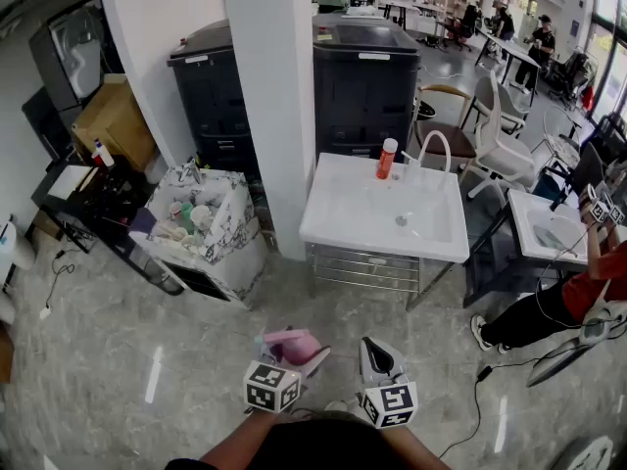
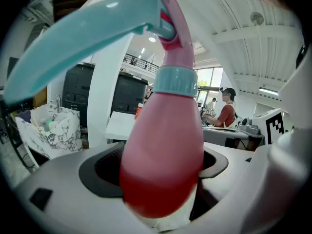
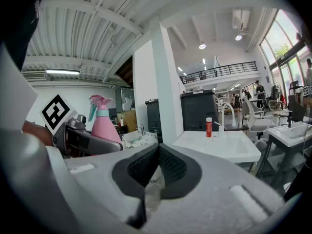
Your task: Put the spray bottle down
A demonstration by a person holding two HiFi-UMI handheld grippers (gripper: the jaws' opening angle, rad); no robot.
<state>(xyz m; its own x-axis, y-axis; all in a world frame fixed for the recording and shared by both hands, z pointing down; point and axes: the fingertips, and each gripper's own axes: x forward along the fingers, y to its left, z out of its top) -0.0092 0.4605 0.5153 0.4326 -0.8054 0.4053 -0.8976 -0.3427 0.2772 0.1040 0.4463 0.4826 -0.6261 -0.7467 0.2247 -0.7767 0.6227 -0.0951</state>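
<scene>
Left gripper (image 1: pixel 289 365) grips spray bottle (image 2: pixel 163 145) above open floor (image 1: pixel 147 341), short of sink edge (image 1: pixel 382 246); right gripper (image 3: pixel 157 167) closed.

The right gripper (image 3: pixel 157 155) is holding its jaws pressed together, with nothing between the pads. To its left, the left gripper (image 3: pixel 100 143), with its marker cube (image 3: pixel 56 112), is carrying a pink spray bottle (image 3: pixel 106 126) upright, teal trigger on the bottle's left. Ahead, a white sink (image 3: pixel 229 147) is standing beside a white pillar (image 3: pixel 163 91), with a red bottle (image 3: pixel 208 127) and a faucet (image 3: pixel 225 112) sitting at its back edge. A black cabinet (image 3: pixel 199 111) is standing behind it. Another sink (image 3: pixel 292 130) is showing at far right.
</scene>
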